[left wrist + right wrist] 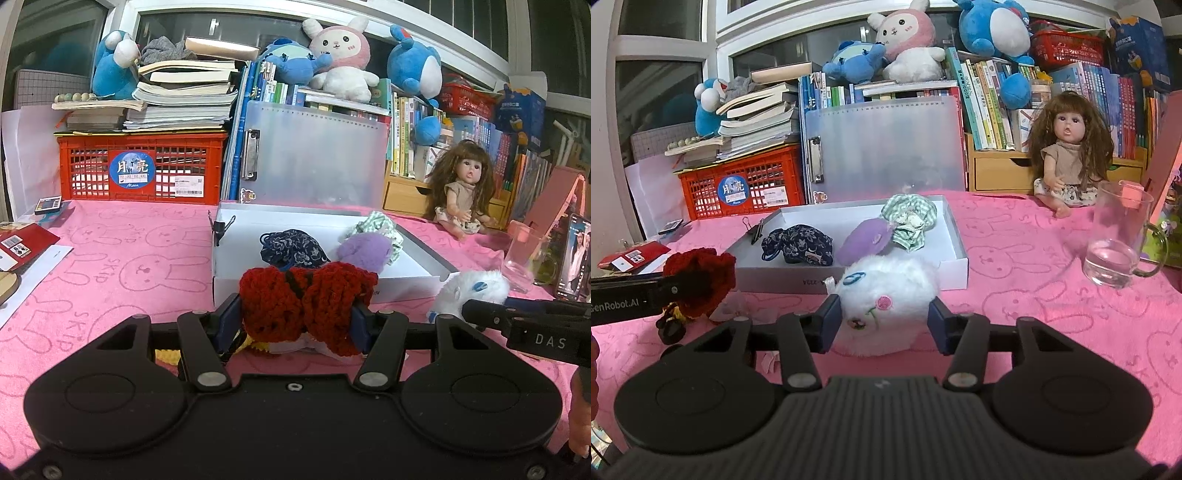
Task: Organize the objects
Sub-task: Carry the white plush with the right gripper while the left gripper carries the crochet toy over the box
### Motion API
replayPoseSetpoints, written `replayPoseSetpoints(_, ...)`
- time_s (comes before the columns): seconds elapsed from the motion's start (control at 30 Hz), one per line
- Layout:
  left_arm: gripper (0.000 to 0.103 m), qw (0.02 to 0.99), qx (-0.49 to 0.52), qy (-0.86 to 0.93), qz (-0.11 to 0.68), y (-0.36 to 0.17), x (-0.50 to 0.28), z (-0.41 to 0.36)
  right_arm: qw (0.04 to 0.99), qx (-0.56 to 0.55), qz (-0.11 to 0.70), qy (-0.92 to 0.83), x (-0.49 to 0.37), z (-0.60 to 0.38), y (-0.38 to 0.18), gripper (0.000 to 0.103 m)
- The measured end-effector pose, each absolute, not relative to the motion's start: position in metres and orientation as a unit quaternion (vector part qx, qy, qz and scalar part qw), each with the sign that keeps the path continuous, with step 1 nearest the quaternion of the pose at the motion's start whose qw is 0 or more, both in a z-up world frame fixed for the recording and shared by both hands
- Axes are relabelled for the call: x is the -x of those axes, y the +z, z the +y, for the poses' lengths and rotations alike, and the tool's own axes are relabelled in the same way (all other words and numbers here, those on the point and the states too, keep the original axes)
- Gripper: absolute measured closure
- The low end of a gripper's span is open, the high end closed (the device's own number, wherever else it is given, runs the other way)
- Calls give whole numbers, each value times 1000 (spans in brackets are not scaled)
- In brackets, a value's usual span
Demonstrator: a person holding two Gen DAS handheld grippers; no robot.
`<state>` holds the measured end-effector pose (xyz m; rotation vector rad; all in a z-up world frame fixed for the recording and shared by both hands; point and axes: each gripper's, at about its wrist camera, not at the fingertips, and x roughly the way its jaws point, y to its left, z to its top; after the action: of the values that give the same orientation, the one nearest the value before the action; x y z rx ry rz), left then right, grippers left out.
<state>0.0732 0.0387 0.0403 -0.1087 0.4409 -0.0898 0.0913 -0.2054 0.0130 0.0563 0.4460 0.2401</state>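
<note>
Box [955,264] lies straight ahead of both grippers, on the pink cloth [1034,295]. Left gripper [297,323] clamps the red knit [306,304] at half width; right gripper [884,321] brackets the white plush [886,295], contact unclear.

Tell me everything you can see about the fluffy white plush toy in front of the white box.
The white plush toy is a round, long-furred ball with a blue embroidered eye, a pink cheek spot and a small stitched mouth, lying tilted on its side on the pink rabbit-print cloth. It sits just outside the white box's front wall, between the blue pads of the right hand-held gripper; the left pad touches its fur, the right stands slightly off.
</note>
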Motion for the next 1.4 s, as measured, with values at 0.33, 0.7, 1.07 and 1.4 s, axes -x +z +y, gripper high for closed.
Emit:
replayPoseSetpoints(0.33,47,973,53,-43,220,39,-75,39,965,-43,237,102,-106,-206,4,25)
replayPoseSetpoints(0.7,47,972,53,-41,225,35,-81,39,962,-43,244,111,-118,-193,1,78)
replayPoseSetpoints(1.07,47,971,53,-40,230,34,-88,36,964,-65,240,95,-136,-192,-2,11)
replayPoseSetpoints(1.4,47,973,46,-39,222,40,-99,34,962,-39,253,97,-144,-180,-3,43)
